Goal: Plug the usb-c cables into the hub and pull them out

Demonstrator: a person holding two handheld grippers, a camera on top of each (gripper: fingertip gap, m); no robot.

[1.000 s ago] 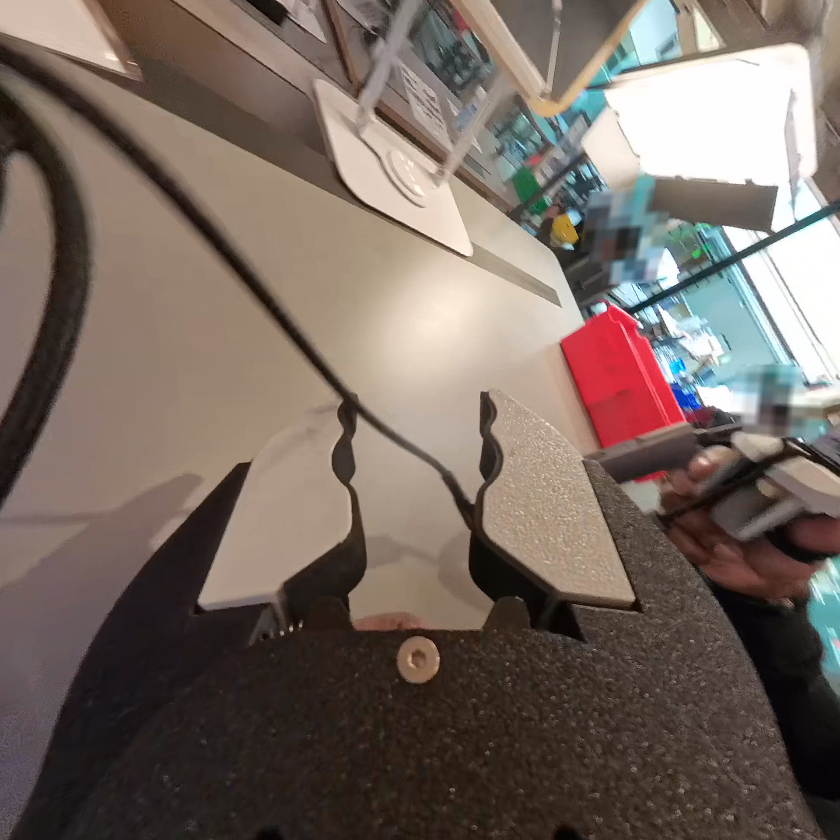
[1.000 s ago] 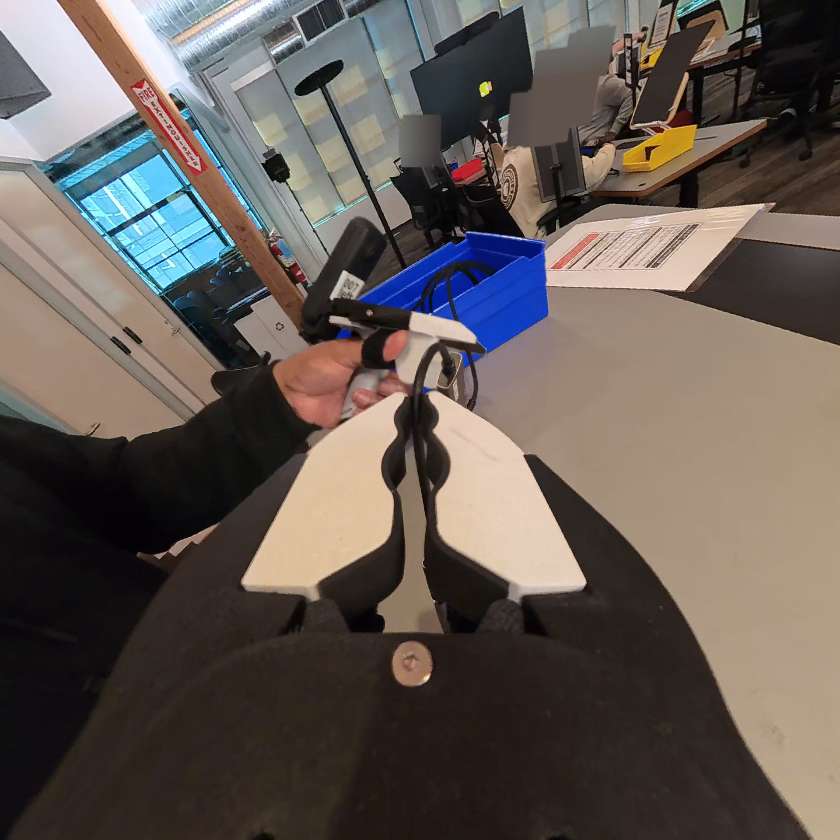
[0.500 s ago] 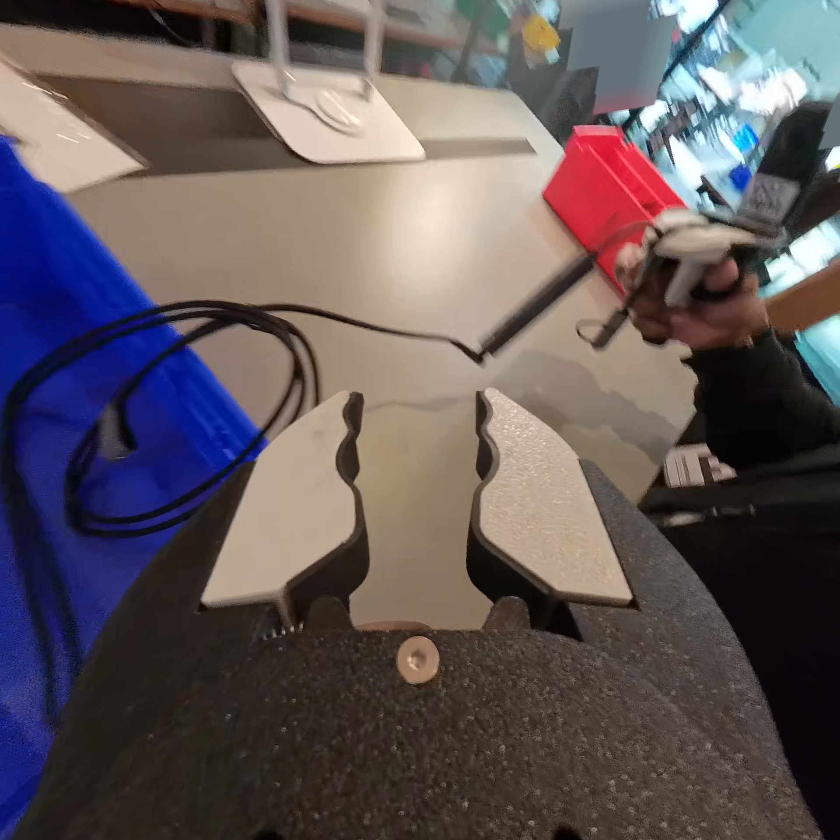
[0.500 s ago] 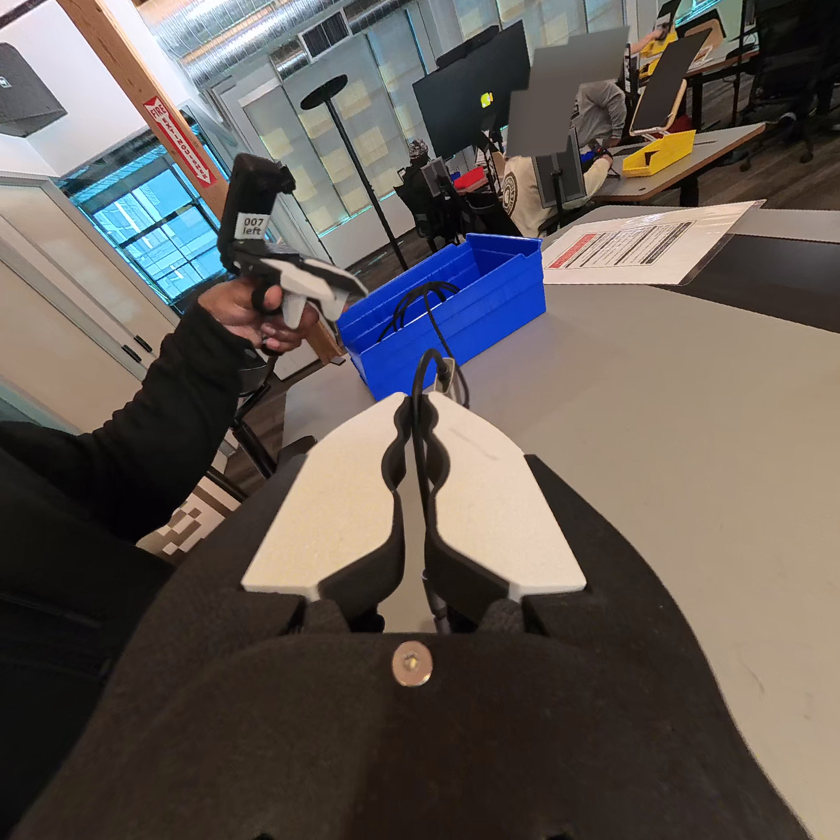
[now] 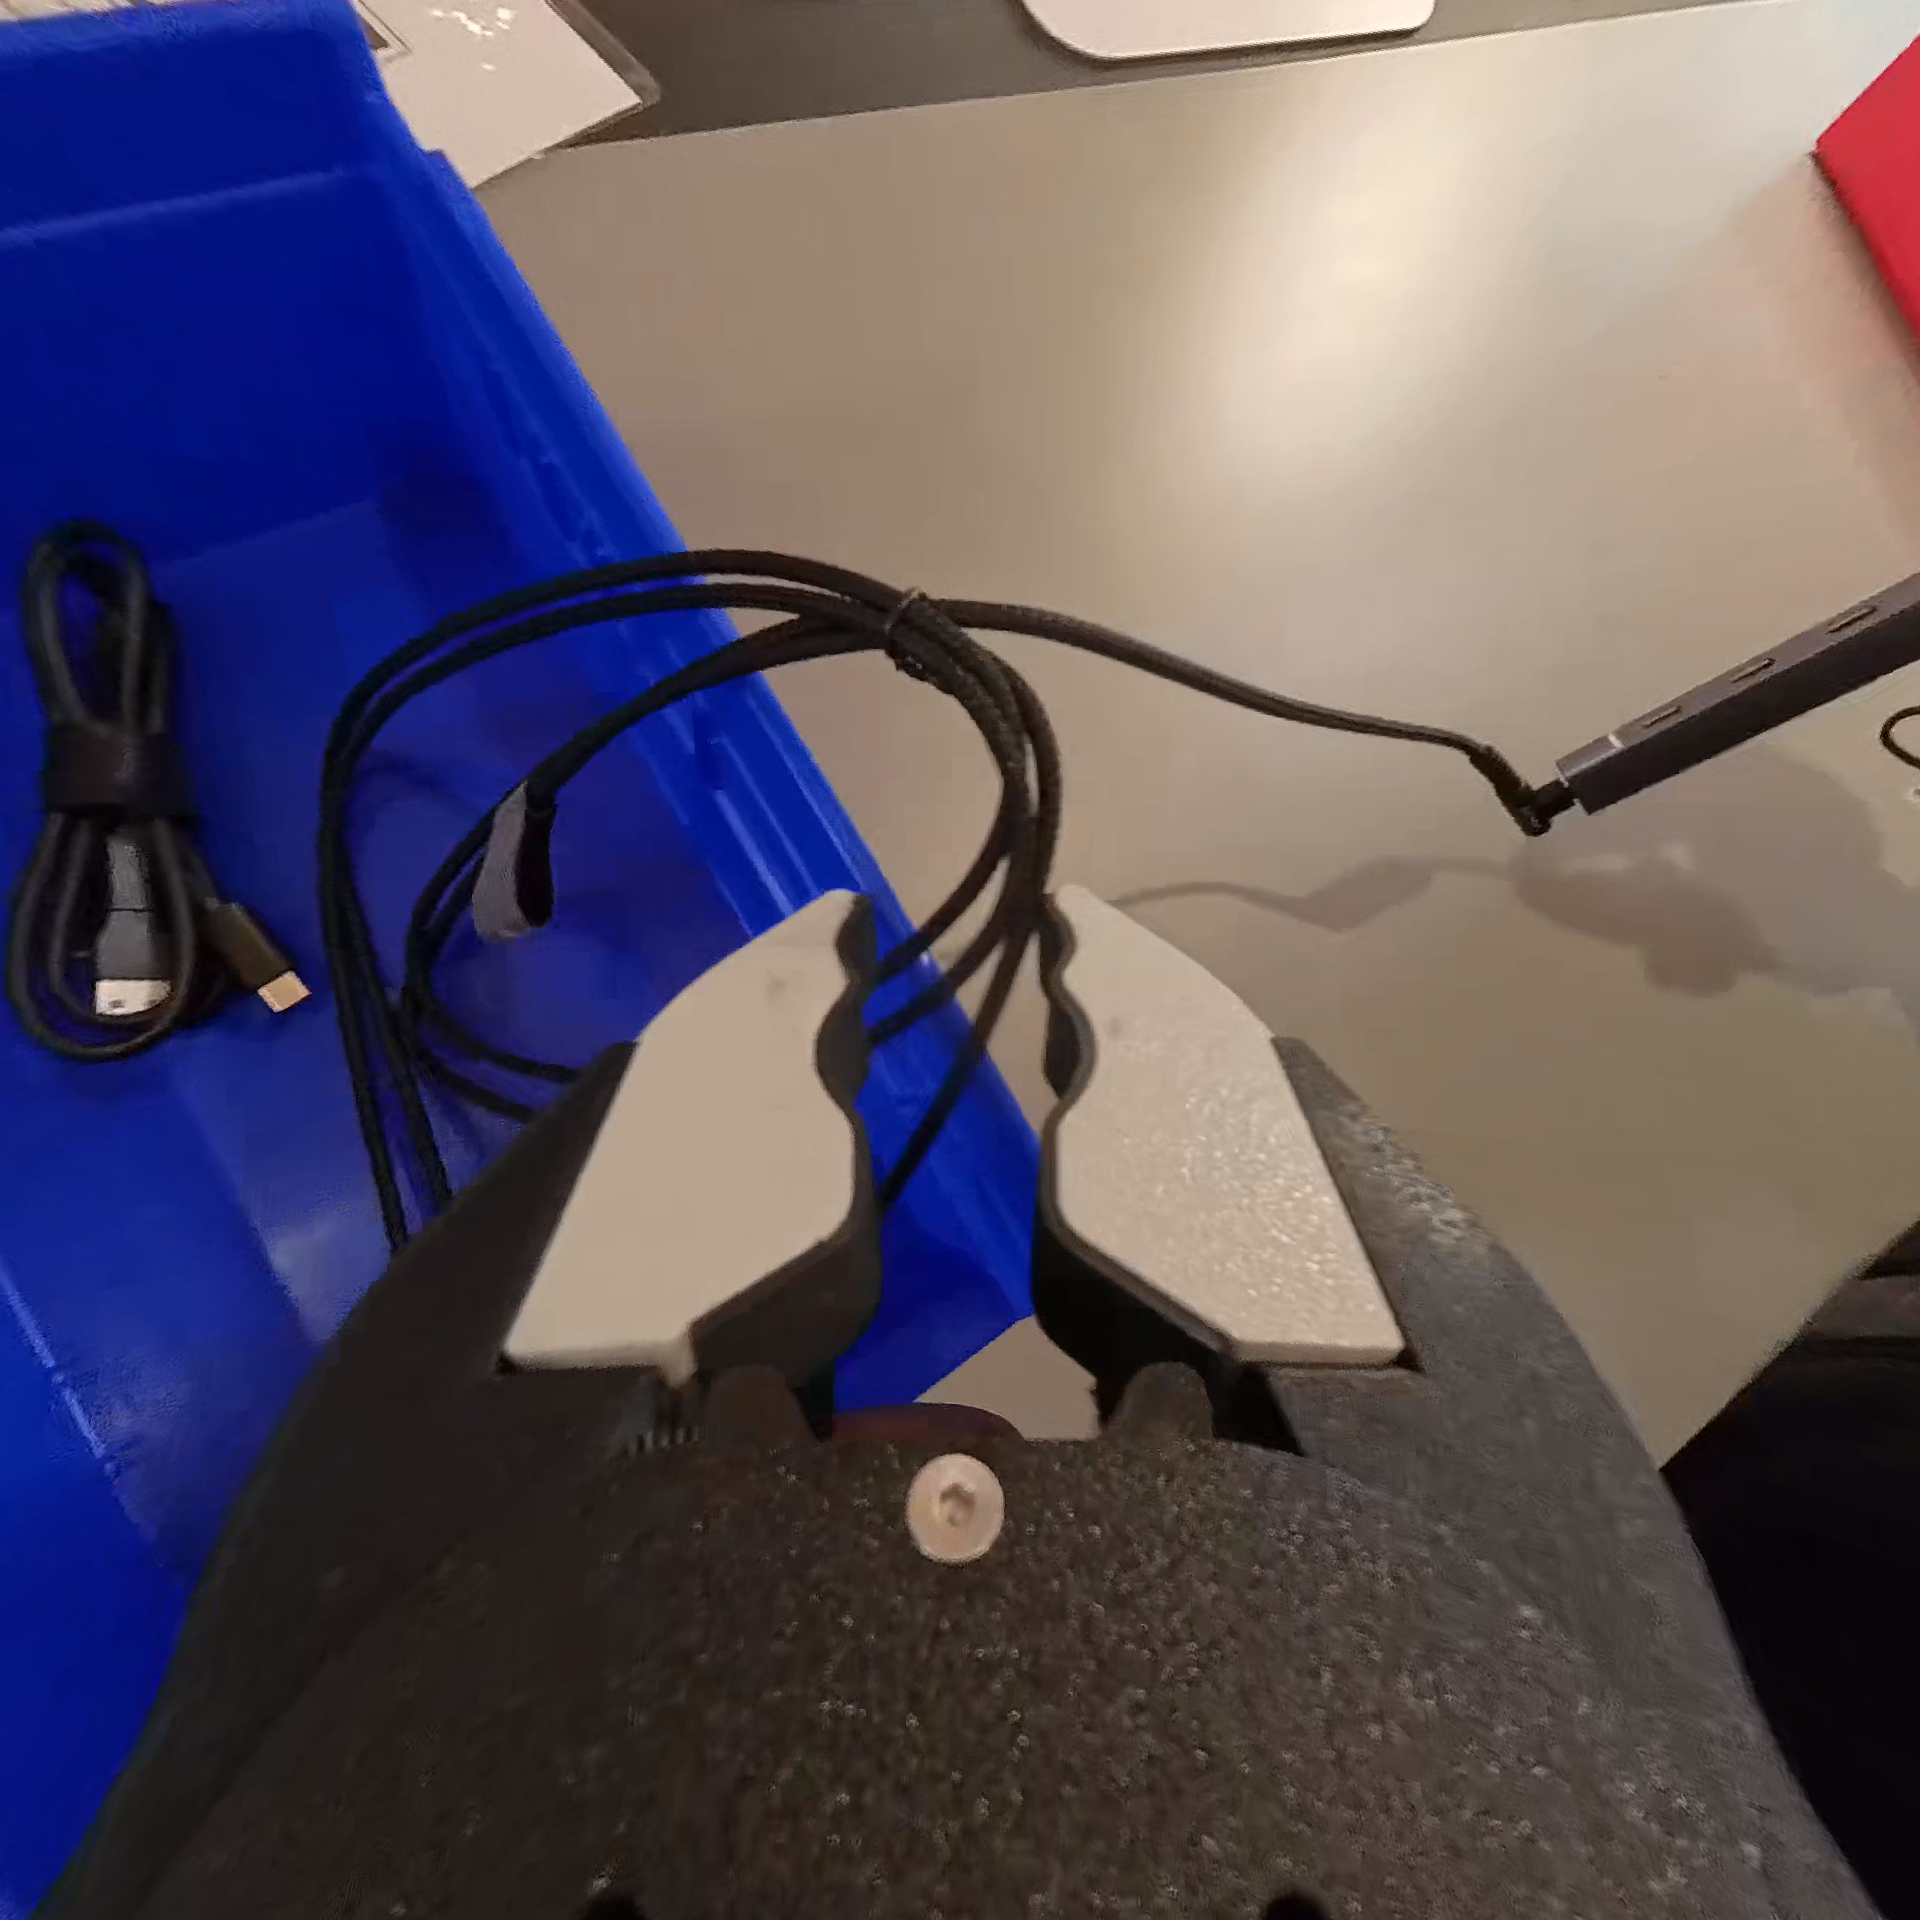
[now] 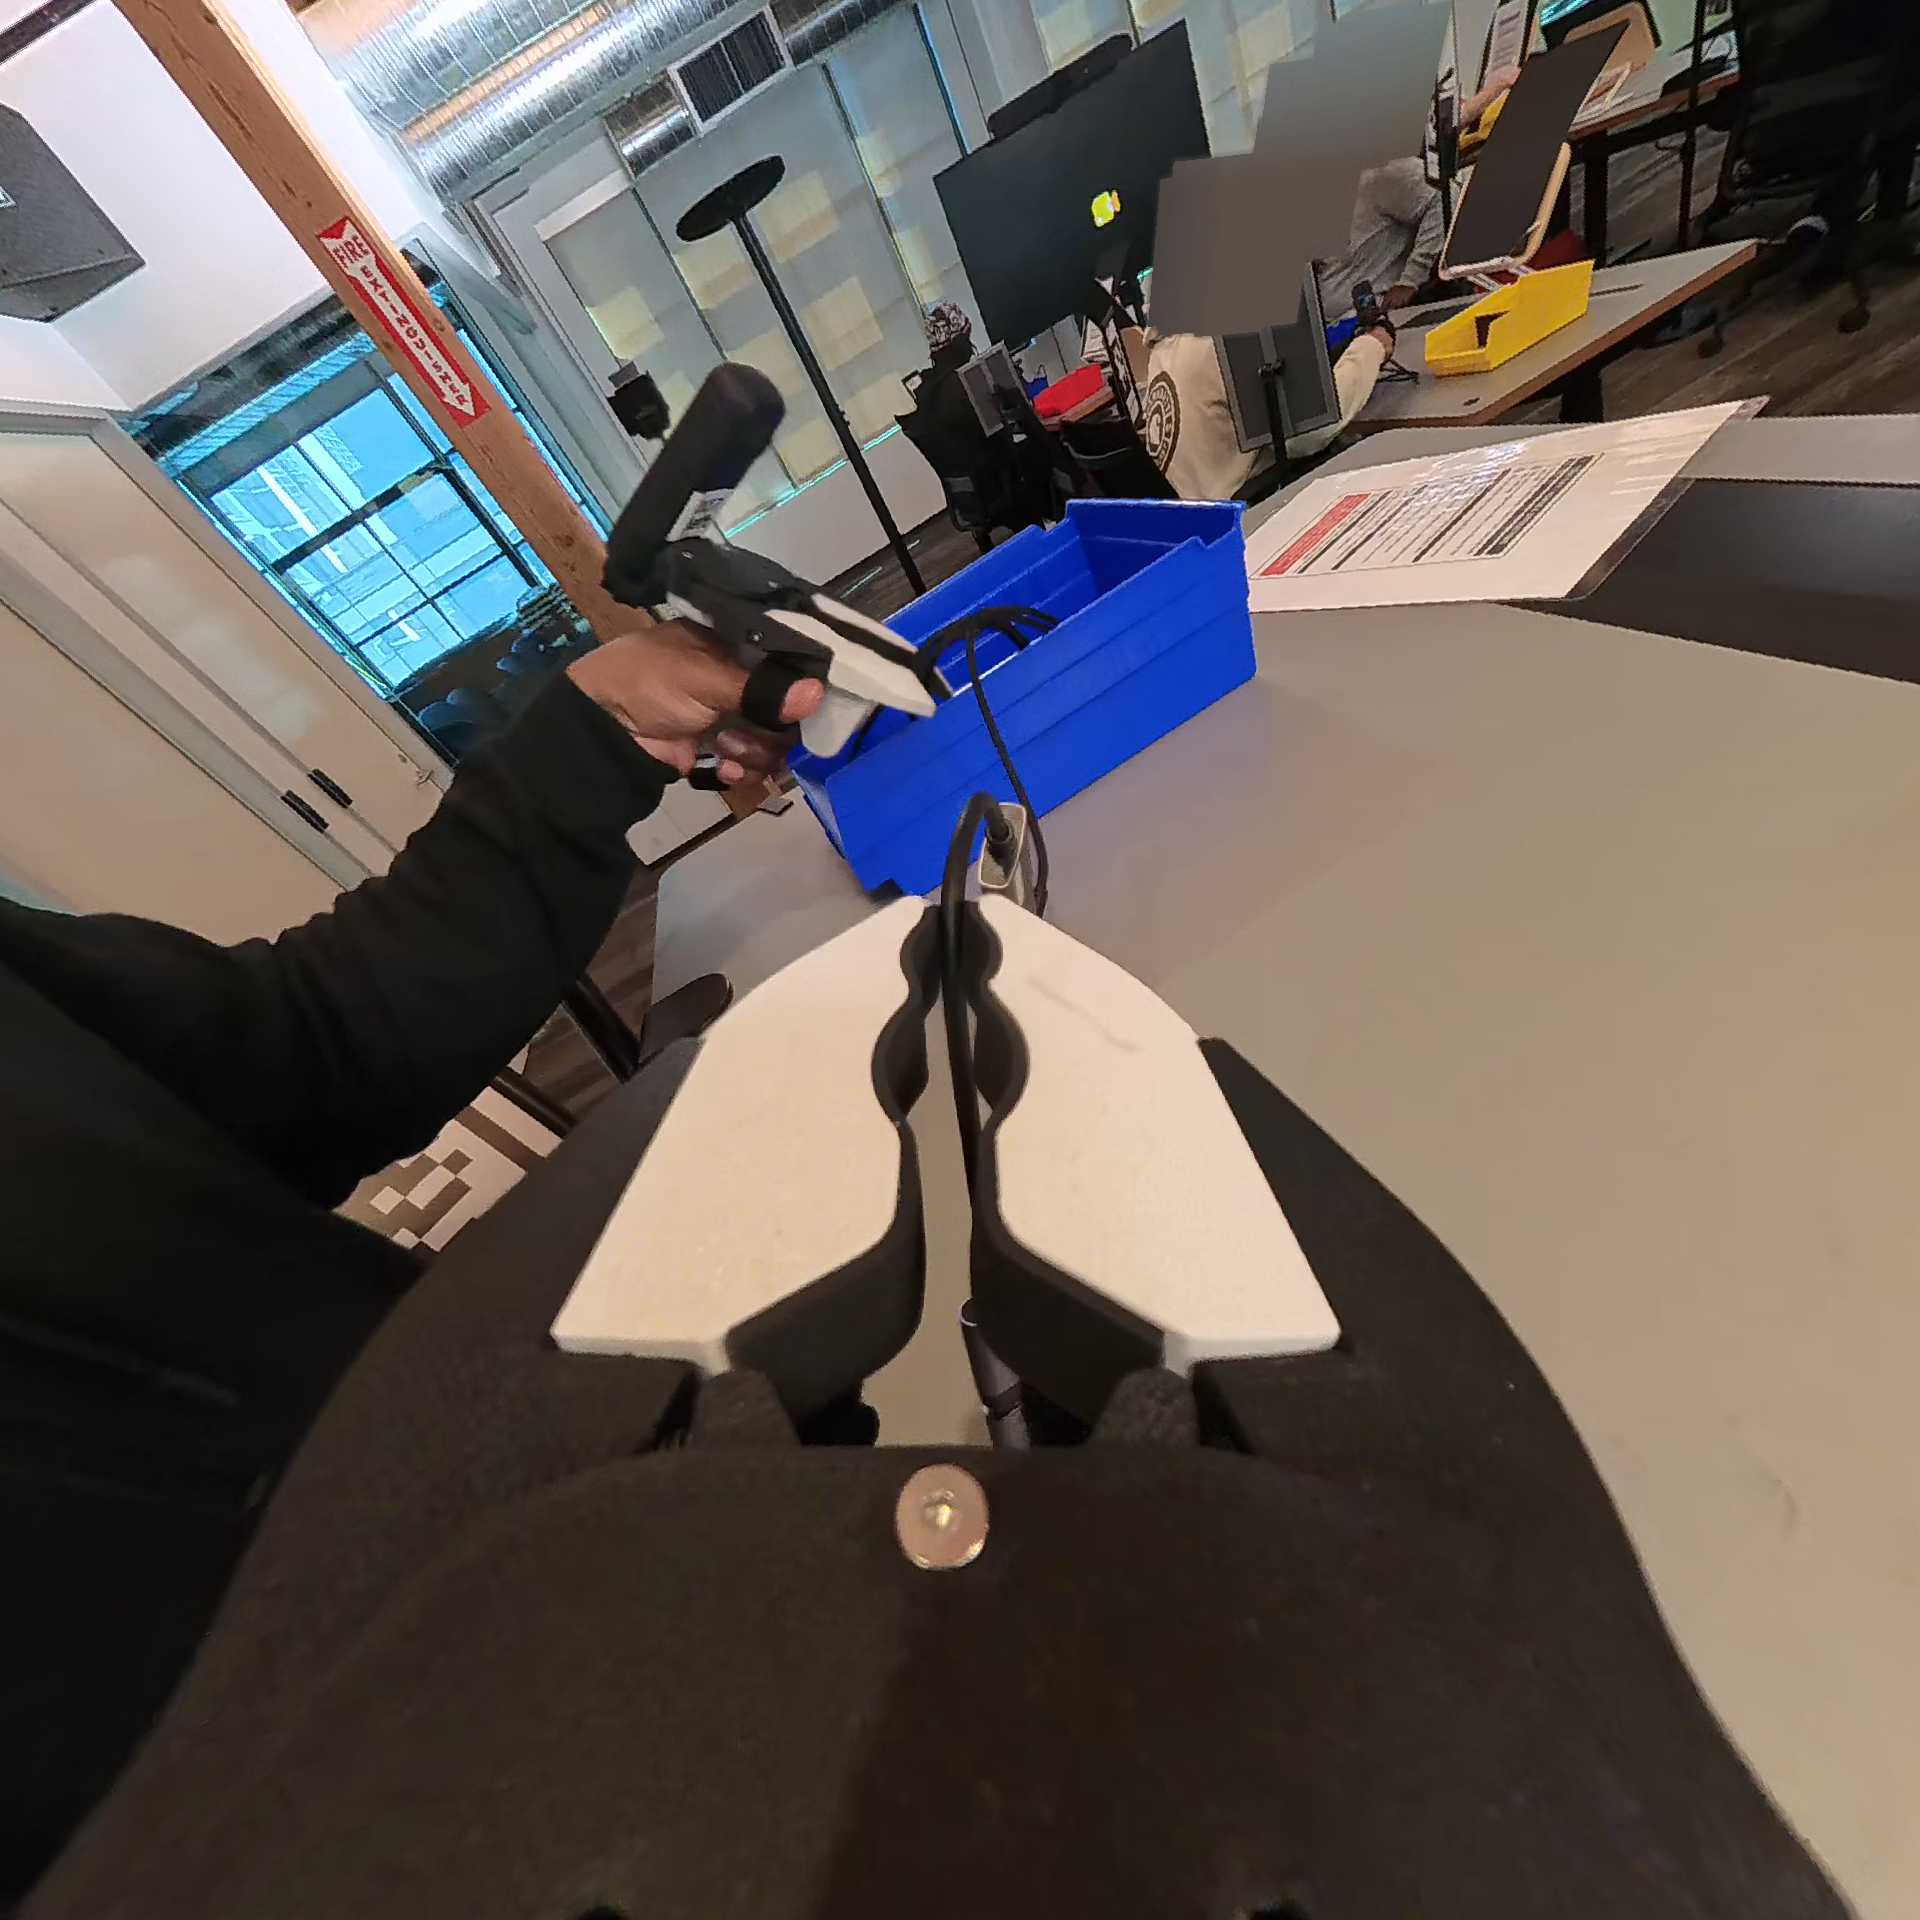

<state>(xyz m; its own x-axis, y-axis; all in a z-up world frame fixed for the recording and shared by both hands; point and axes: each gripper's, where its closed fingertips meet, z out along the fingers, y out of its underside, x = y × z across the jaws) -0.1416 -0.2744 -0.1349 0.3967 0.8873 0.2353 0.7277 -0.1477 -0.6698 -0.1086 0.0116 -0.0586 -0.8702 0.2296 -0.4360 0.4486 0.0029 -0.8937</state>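
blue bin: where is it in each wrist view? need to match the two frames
Left wrist view: blue bin fills the left side, close up, cable loops draped over its rim.
Right wrist view: blue bin sits mid-frame, farther off on the grey table, beyond the left gripper.
Shared landmark: the black cable looping out of the bin.

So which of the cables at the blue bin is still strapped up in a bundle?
The small coil lying on the floor of the blue bin, at far left, with a black strap around it. The other cable loops loosely over the bin's rim and runs to the hub.
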